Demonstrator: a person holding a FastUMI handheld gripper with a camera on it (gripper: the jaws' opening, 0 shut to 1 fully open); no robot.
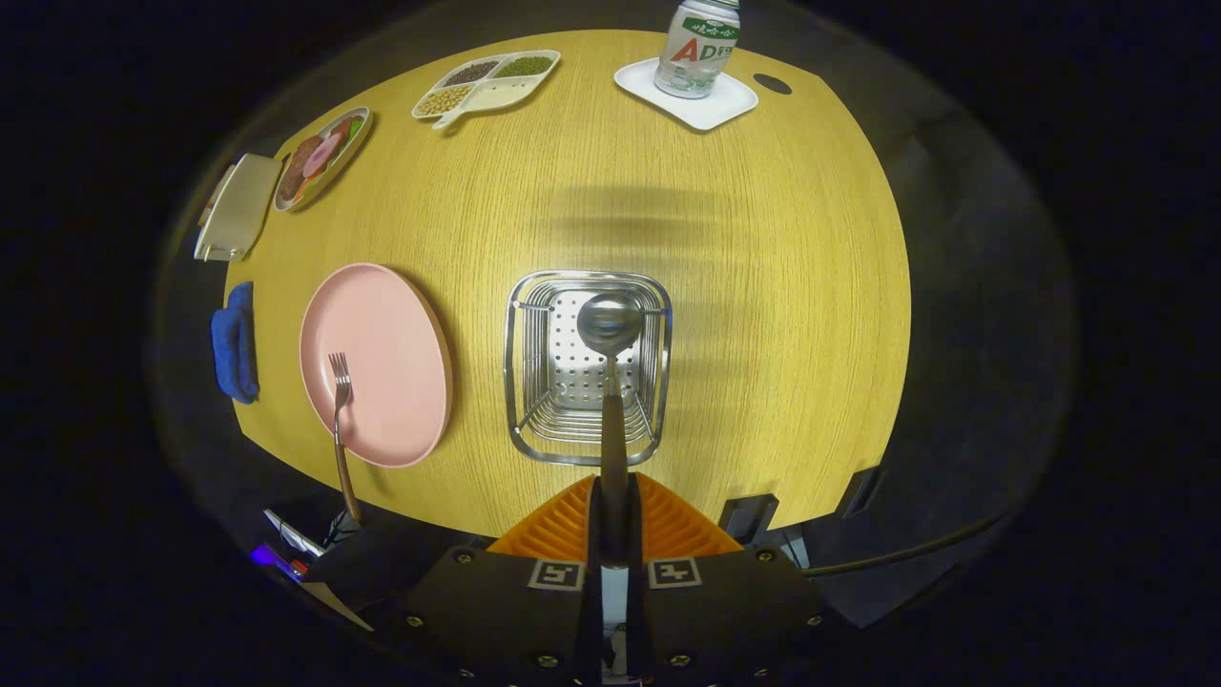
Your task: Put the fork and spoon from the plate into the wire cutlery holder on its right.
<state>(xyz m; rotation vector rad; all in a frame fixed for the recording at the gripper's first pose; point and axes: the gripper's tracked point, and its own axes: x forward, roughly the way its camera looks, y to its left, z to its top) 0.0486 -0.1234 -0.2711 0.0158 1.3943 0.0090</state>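
While the fingers (613, 515) are clamped on the spoon (610, 329) by its handle, its bowl hangs over the open wire cutlery holder (534, 382), so the spoon's drop looks to be the step in hand; it likely needs lowering before release. Nothing else shows inside the holder. Left of it, the pink plate (391, 334) holds the fork (340, 401), handle overhanging the desk (763, 286) edge

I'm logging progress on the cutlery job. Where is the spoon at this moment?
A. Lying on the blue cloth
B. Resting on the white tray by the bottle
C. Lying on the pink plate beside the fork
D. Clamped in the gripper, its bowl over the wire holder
D: the gripper is shut on the spoon, whose bowl hangs above the wire holder; the fork lies alone on the pink plate.
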